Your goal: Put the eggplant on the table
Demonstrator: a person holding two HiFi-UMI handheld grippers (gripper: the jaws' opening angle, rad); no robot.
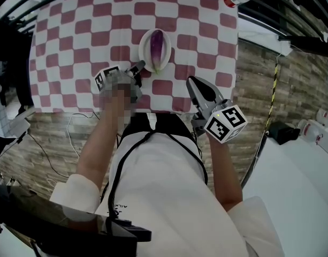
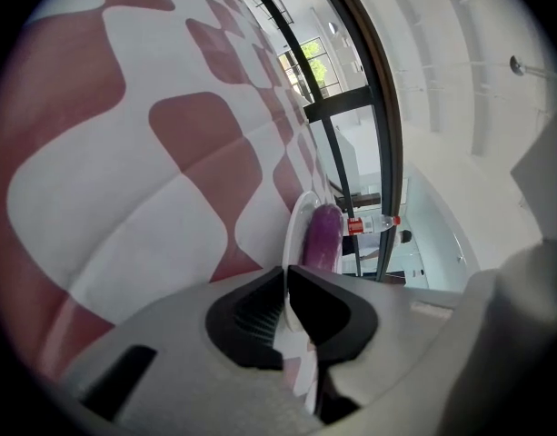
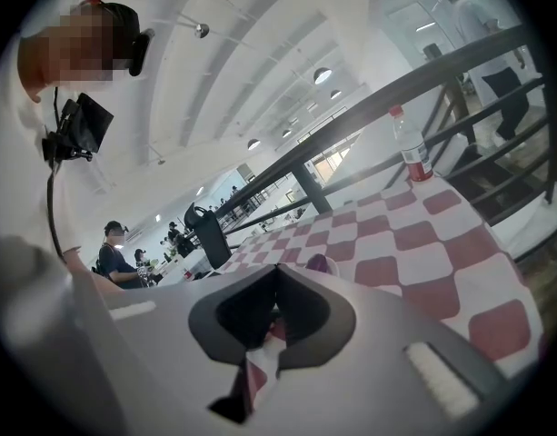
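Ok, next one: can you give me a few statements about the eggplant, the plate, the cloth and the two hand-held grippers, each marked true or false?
1. The eggplant lies on a white plate. True.
2. The right hand-held gripper holds the eggplant. False: it is shut on nothing, apart from the plate.
3. The left hand-held gripper has its tips at the plate's rim. True.
4. The tablecloth is plain blue. False: red and white checks.
5. A red-capped bottle stands upright. True.
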